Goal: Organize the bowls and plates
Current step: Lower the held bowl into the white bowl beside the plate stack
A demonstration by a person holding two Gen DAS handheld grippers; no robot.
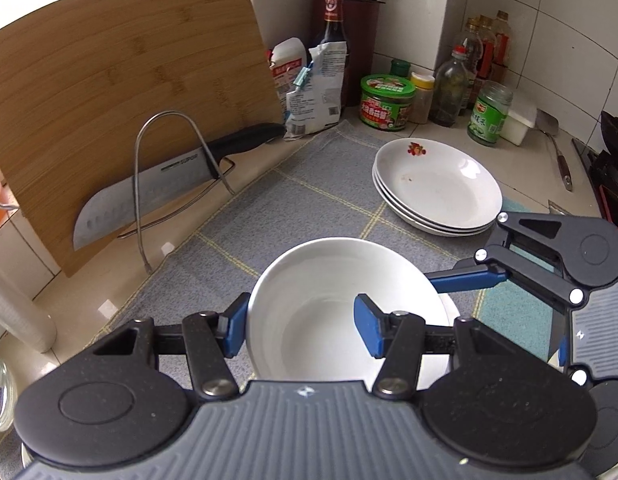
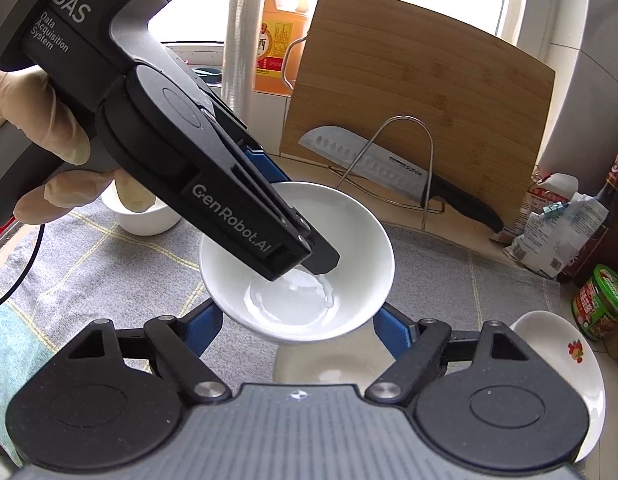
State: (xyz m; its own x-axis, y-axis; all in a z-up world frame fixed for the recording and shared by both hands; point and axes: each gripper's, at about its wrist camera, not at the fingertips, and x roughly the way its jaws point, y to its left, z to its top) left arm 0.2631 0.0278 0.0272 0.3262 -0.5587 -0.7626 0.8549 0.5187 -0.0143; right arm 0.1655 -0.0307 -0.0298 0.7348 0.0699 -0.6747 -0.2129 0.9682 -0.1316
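Above the grey cloth (image 1: 293, 200), the left gripper (image 1: 301, 326) pinches the white bowl (image 1: 333, 304) by its rim, one finger inside, one outside, over a second bowl (image 2: 325, 364). Beneath it the right gripper (image 2: 297, 330) waits with jaws spread, holding nothing. Such a thin rim hold could let the glazed bowl pivot or slip and chip the lower one; the plate stack (image 1: 437, 188) lies well apart.

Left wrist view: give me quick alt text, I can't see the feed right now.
The left gripper pinches a white bowl's rim, one finger inside and one outside, over a grey cloth. The right gripper reaches in beside it; three stacked plates sit behind, a cutting board and knife left.
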